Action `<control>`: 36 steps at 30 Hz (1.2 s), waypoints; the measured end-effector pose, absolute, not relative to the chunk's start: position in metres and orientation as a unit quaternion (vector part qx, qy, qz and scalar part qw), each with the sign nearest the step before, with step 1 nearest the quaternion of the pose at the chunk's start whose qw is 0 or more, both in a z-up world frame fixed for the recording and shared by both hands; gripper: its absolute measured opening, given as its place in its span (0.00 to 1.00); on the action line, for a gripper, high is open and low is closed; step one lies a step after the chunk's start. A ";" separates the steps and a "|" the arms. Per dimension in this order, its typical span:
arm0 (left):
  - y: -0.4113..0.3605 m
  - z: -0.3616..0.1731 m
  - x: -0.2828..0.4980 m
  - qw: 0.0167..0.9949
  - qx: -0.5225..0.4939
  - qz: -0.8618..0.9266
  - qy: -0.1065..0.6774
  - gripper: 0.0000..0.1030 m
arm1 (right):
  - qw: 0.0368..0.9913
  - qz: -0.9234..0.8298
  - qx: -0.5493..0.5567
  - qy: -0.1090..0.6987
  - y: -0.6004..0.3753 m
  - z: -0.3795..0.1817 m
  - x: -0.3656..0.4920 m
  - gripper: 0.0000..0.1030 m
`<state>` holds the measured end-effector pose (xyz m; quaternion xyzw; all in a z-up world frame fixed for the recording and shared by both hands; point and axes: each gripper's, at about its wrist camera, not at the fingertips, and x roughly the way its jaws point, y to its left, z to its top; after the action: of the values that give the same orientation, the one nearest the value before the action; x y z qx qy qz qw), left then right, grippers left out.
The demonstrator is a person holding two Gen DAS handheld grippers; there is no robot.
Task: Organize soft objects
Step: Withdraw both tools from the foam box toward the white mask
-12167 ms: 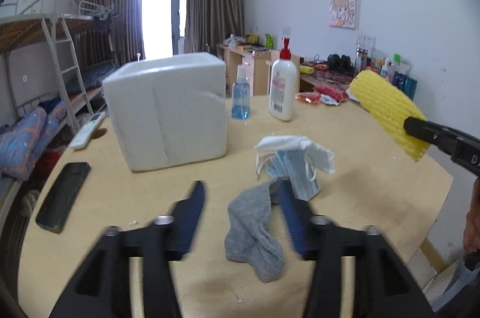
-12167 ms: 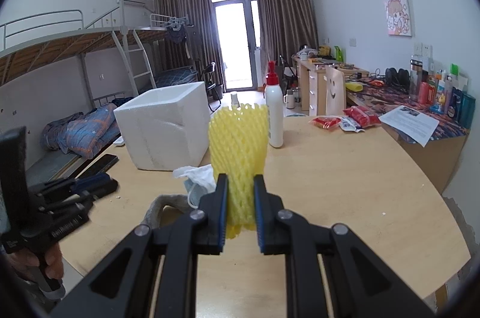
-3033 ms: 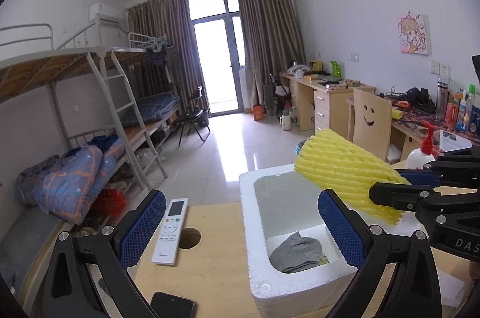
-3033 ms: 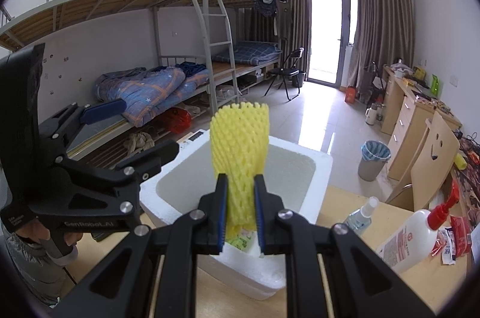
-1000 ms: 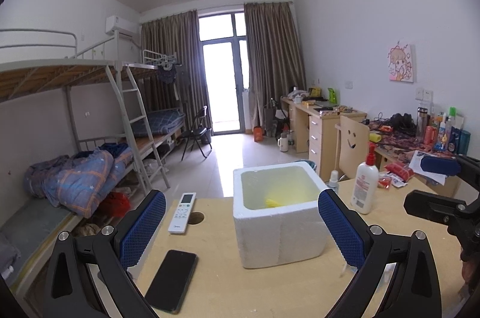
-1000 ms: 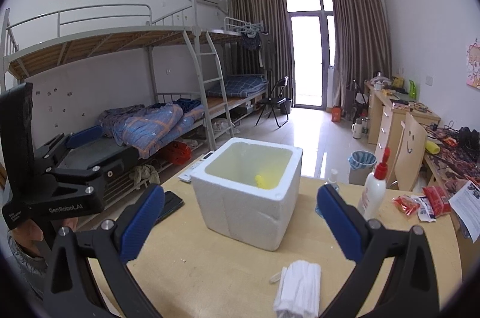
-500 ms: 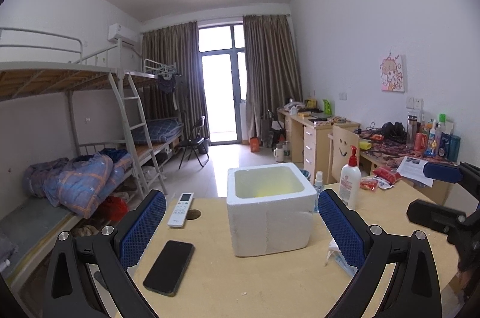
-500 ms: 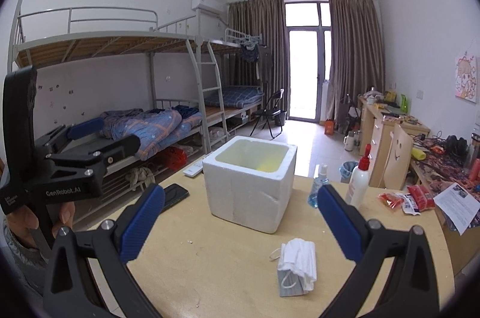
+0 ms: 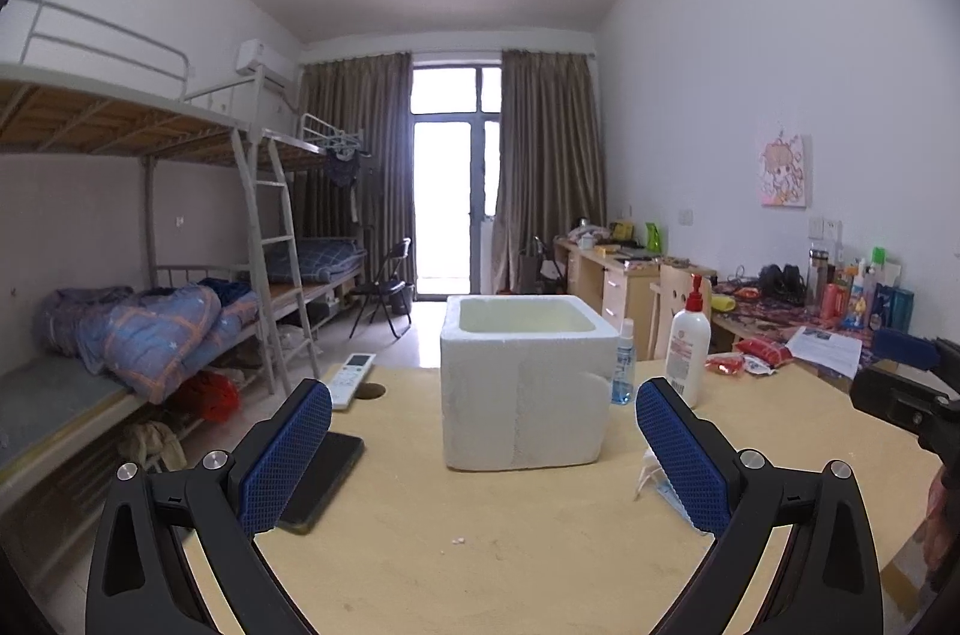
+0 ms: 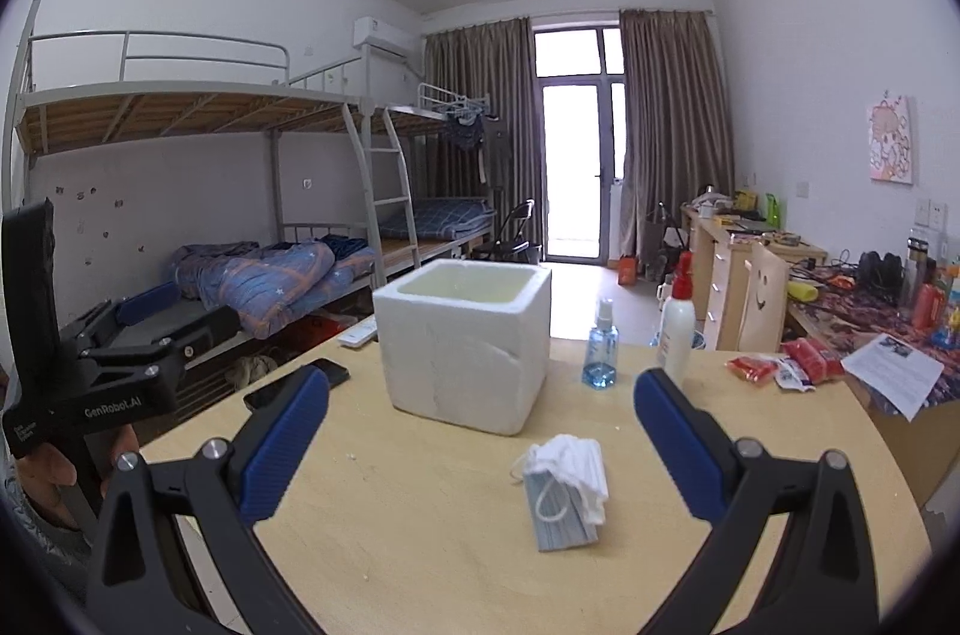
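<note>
A stack of face masks [image 10: 563, 491] lies on the tabletop [image 10: 420, 545] between the near edge and the white foam box [image 10: 465, 341], apparently the 1 soft item left out. The box's contents are hidden from both views. The right gripper [image 10: 480, 446] hovers level above the masks, spread wide and empty. The left gripper [image 9: 483, 449], equally agape, faces the box from the near edge.

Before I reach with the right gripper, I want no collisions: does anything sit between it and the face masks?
Nothing visible does. The right gripper is open, and the face masks lie on bare table just ahead of its fingers; the foam box stands farther back.
</note>
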<state>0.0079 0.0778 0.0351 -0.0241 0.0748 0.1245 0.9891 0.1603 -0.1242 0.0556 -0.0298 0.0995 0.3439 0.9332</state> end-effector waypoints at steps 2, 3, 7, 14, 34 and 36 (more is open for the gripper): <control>0.077 0.027 0.008 0.989 -0.034 0.119 0.076 0.99 | 0.933 0.344 -0.031 0.097 -0.129 0.046 0.158 1.00; 0.077 0.024 0.008 0.990 -0.036 0.115 0.076 0.99 | 0.934 0.341 -0.032 0.097 -0.131 0.042 0.158 1.00; 0.074 0.011 0.007 0.990 -0.035 0.113 0.074 0.99 | 0.939 0.330 -0.034 0.088 -0.138 0.033 0.155 1.00; 0.069 -0.001 0.008 0.991 -0.035 0.093 0.086 0.99 | 0.939 0.324 -0.028 0.109 -0.140 0.015 0.160 1.00; 0.041 -0.018 0.060 0.989 -0.027 0.024 0.141 0.99 | 0.946 0.282 -0.024 0.160 -0.153 0.006 0.194 1.00; 0.037 -0.020 0.069 0.988 -0.025 0.018 0.150 0.99 | 0.946 0.279 -0.022 0.164 -0.155 0.006 0.199 1.00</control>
<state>0.0689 0.0367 -0.0196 -0.0253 0.1501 0.0178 0.9882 0.1989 -0.1550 0.0060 -0.0224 0.1640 0.2788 0.9460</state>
